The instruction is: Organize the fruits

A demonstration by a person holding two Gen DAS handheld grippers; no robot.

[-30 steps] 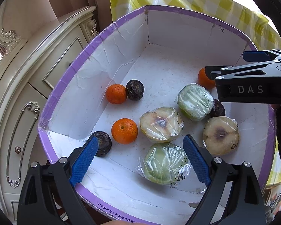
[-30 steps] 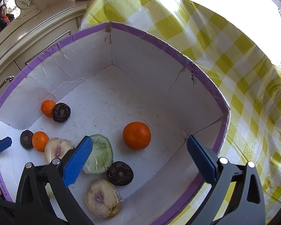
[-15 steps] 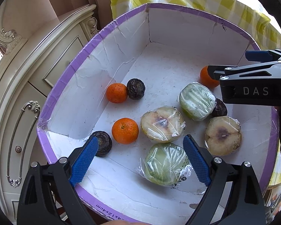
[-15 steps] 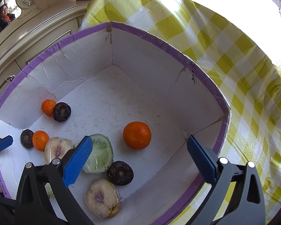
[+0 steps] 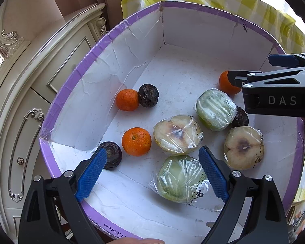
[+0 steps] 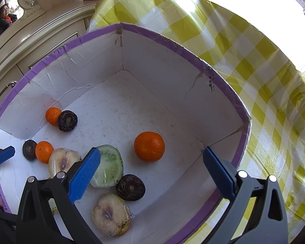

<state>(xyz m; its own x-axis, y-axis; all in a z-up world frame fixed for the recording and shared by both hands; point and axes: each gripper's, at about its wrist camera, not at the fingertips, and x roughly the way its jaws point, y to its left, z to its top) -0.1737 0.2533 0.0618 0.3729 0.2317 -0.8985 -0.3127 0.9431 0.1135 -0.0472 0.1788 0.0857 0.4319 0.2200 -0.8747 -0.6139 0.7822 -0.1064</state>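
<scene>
A white box with a purple rim (image 5: pixel 75 75) (image 6: pixel 193 57) holds the fruit. Three tangerines lie in it: one near me (image 5: pixel 136 141), one by the left wall (image 5: pixel 127 99), one at the right (image 6: pixel 149 146). Three dark wrinkled passion fruits (image 5: pixel 148 95) (image 5: pixel 111 155) (image 6: pixel 130 187) lie among them. Several plastic-wrapped apple halves (image 5: pixel 178 134) (image 5: pixel 181 180) (image 5: pixel 214 109) (image 6: pixel 111 214) fill the middle. My left gripper (image 5: pixel 152 174) is open and empty above the box's near edge. My right gripper (image 6: pixel 150 177) is open and empty over the box; it also shows in the left wrist view (image 5: pixel 274 85).
The box rests on a yellow-and-white checked tablecloth (image 6: pixel 244 46). A cream carved cabinet (image 5: pixel 30 81) stands close along the box's left side. A person (image 6: pixel 3 18) is reflected at the far left.
Both grippers stay open. The views have shifted only slightly; the fruit has not moved.
</scene>
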